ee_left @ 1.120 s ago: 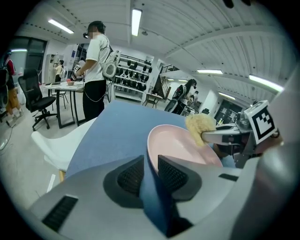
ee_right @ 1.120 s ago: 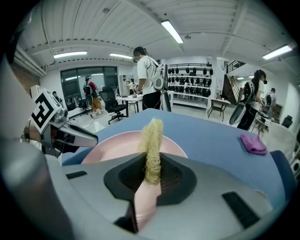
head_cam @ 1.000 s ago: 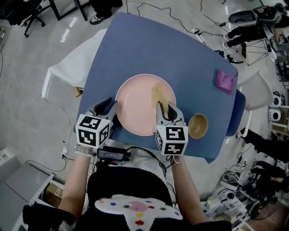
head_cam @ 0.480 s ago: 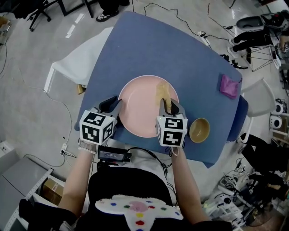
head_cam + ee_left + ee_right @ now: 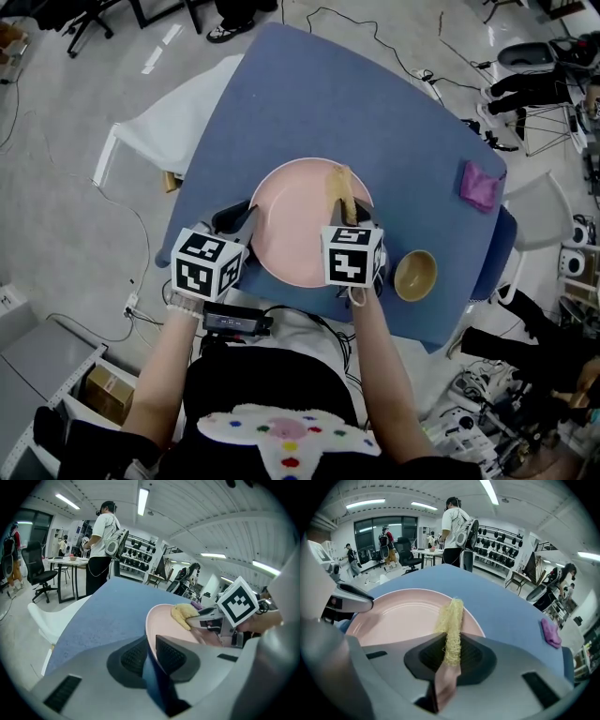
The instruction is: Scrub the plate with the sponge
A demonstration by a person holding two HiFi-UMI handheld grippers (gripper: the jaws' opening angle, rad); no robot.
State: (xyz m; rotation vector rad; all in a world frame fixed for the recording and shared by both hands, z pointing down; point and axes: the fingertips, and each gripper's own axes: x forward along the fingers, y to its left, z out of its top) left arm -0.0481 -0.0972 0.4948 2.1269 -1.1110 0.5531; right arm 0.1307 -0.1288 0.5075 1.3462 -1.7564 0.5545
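Over the last second the right gripper [image 5: 349, 225] has pushed forward across the plate [image 5: 291, 230], carrying the sponge [image 5: 343, 192] closer to the far right rim, while the left gripper [image 5: 246, 217] has stayed on the near left edge. In the right gripper view the right gripper [image 5: 451, 657] has its jaws clenched on the yellow mesh sponge [image 5: 452, 618]. It is squeezed into a thin upright strip between the pads, and its free end sticks out past the fingertips onto the pink plate [image 5: 398, 616]. In the left gripper view the left gripper [image 5: 152, 654] grips the plate [image 5: 161, 620] by its rim, with one pad under the edge and one over it. The sponge [image 5: 183, 613] shows on the far side of the dish. The plate sits on a blue table [image 5: 319, 103]. A small tan bowl [image 5: 414, 274] stands just beside the right gripper, and a purple cloth [image 5: 479, 184] lies well apart near the right edge. Around the table are a grey floor with cables, a white chair [image 5: 164, 127], racks, and a person in a white shirt [image 5: 457, 527] standing in the background.
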